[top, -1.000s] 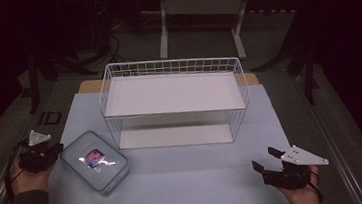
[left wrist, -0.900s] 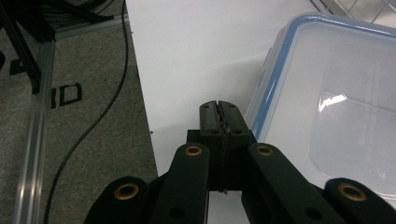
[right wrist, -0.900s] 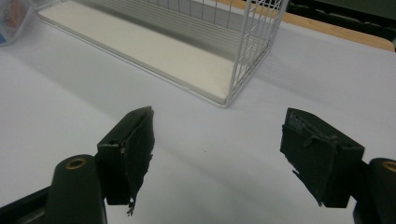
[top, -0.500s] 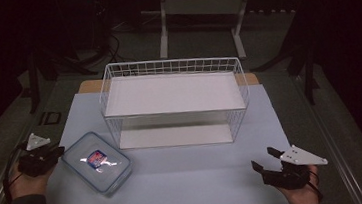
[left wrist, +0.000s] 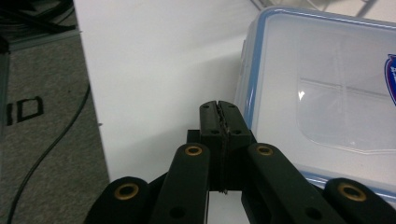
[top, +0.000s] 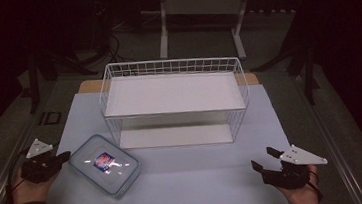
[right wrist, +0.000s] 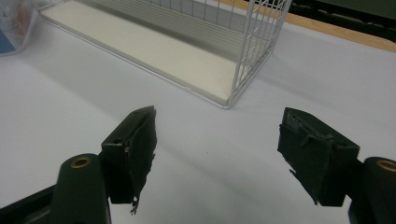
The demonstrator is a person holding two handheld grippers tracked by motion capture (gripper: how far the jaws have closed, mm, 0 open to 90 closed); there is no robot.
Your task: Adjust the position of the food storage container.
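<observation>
Two hand-held tongs rest low on a pale worktop (top: 186,177) that carries a wire basket and a lidded food container.

The white wire basket (top: 173,102), the largest thing, stands at the middle of the worktop toward its far side, a flat white panel lying inside it. The clear plastic food container (top: 104,164), with a blue-edged lid and a small printed label, sits near the front left, just in front of the basket's left corner. The left tongs (top: 63,157) lie just beside the container's left edge in a hand (top: 26,184), jaws pressed together on nothing, as the left gripper view shows. The right tongs (top: 263,159), held at the front right well apart from the basket, have their jaws spread wide over bare worktop.
</observation>
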